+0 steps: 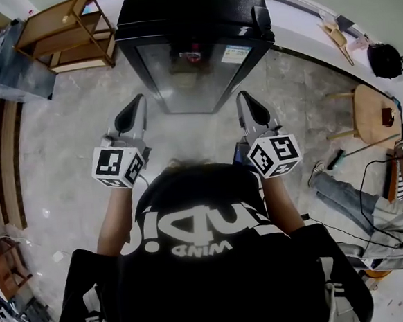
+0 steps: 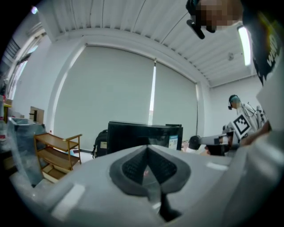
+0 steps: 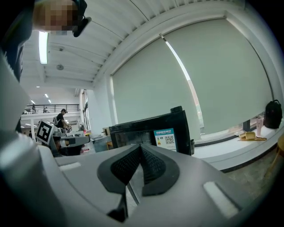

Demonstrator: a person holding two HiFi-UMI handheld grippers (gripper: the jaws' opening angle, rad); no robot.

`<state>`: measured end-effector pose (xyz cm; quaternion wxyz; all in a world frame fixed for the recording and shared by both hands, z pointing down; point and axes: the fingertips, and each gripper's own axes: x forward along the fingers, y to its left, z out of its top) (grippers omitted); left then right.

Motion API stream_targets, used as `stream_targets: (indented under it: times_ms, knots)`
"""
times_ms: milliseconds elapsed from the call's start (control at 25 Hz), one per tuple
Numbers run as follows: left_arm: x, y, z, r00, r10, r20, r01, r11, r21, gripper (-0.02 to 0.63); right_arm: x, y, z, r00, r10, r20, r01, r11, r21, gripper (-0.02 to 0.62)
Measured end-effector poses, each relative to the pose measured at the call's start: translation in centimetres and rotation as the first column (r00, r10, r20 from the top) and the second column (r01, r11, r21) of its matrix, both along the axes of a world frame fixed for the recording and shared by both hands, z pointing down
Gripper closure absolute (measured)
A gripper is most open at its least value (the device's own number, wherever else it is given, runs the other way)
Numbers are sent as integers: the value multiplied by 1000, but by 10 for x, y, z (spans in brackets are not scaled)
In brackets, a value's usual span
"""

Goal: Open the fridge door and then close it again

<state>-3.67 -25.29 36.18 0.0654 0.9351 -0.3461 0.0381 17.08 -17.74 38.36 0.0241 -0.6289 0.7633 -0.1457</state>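
A black fridge (image 1: 192, 25) with a glass door (image 1: 192, 81) stands on the floor straight ahead, door closed. My left gripper (image 1: 137, 103) and right gripper (image 1: 241, 99) are held side by side in front of it, short of the door and touching nothing. In the left gripper view the fridge (image 2: 133, 135) shows beyond the left gripper (image 2: 147, 150), whose ribbed pads meet with nothing between them. In the right gripper view the fridge (image 3: 151, 131), with a blue label, lies past the right gripper (image 3: 141, 148), its pads also together and empty.
A wooden shelf cart (image 1: 66, 32) stands left of the fridge. At the right are a round wooden table (image 1: 375, 112), a black backpack (image 1: 386, 60) on a ledge, and a seated person (image 1: 372, 209) with cables on the floor.
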Motion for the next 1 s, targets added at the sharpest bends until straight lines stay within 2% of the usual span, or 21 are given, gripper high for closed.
stream_targets:
  times_ms: [200,1000]
  knots:
    - [-6,3,4,999,-45,-12,45,999,0,604,4,-4,0,1000,-13,-23,13,1000,2,595]
    - [-24,17,11,993,-110,-38,109,994,-22,604,-9,4,2,997,-30,-75,29,1000,-2,595]
